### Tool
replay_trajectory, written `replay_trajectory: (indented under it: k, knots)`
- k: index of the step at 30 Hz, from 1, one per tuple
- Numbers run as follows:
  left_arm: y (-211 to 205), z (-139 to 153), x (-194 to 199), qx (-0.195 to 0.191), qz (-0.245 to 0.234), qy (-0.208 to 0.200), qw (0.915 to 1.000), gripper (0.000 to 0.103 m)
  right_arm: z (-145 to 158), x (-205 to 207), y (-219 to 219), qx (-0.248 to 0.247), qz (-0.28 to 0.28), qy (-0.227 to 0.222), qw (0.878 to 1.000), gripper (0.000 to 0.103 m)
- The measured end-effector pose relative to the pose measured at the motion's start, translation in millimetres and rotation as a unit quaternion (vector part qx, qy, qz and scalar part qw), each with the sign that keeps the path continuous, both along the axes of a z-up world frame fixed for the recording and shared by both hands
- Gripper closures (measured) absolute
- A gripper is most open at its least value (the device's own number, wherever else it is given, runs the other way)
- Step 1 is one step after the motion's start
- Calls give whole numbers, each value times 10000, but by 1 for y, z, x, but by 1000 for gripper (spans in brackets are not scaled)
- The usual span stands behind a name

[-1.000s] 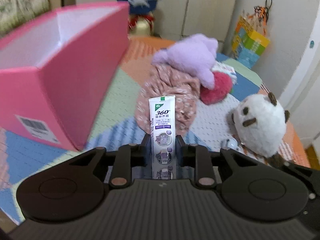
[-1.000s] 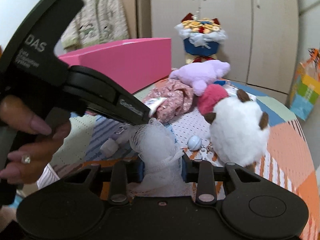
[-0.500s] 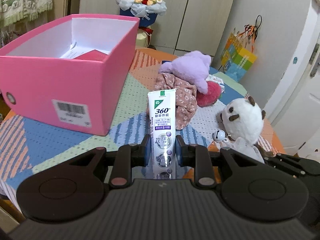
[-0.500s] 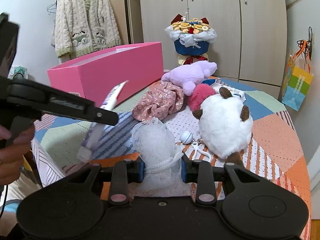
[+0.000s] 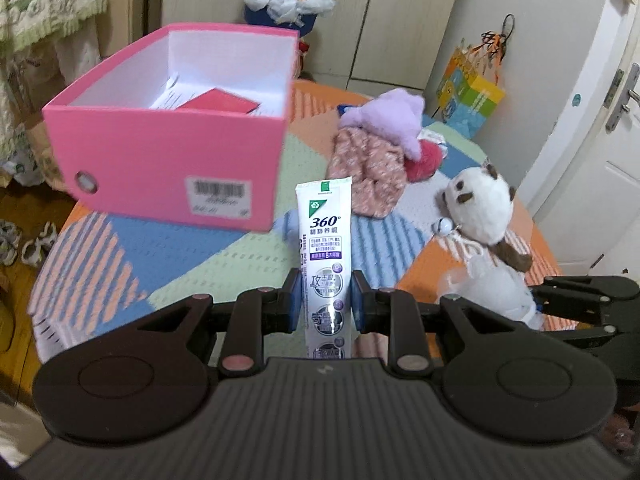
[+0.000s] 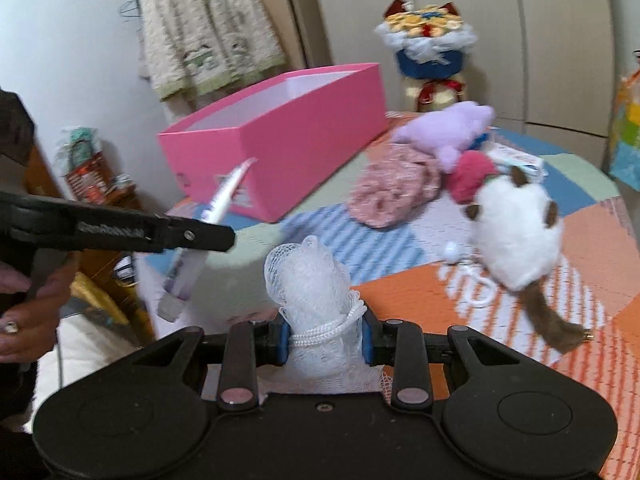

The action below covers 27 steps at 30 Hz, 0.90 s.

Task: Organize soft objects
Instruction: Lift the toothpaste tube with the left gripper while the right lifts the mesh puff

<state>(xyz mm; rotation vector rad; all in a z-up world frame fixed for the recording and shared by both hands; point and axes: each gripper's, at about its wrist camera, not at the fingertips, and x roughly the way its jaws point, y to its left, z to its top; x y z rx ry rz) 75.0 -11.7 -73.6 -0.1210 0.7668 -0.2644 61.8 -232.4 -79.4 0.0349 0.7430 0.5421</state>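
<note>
— What are your left tongs (image 5: 324, 306) clamped on?
— A white toothpaste tube (image 5: 325, 248), upright at frame centre, just right of the pink box (image 5: 168, 168).
— And your right tongs (image 6: 325, 338)?
— Clamped on a white mesh puff (image 6: 310, 280), lower centre, above the quilted desk (image 6: 400, 292).

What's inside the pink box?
Inside the pink box lie a red packet and white printed paper. The near wall hides the rest of its floor.
</note>
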Motion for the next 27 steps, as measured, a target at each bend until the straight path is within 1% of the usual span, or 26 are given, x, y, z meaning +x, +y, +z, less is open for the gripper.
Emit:
replay_trajectory:
  k: [3,6,9,14,18,21,25,27]
  knots:
    - [12,0,-7,33,103,6,9999,79,6,-2,10,130,218,184,9995,67]
    - [24,4,-15,-19,115,-22,9999,79,12,-2,23,215,423,355,9982,67]
    - [37,14,-23,-95,51,-45,9999,79,22,-2,34,260,618,519,9964,67]
    - [59,33,-36,-91,-111,-137,9998,79,44,2,49,398,963,746,9918,67]
    - [80,48,-37,-219,-205,-163,9994,79,64,6,61,457,1149,676,9900,67]
    - [91,60,-32,-281,-224,-281,9990,79,77,15,70,532,1251,587,9890,67]
    - [101,81,-15,-234,-223,-590,9977,79,96,36,86,572,1295,309,9894,67]
    - [105,89,-1,-287,-238,-661,9971,79,106,48,94,621,1343,166,9889,67]
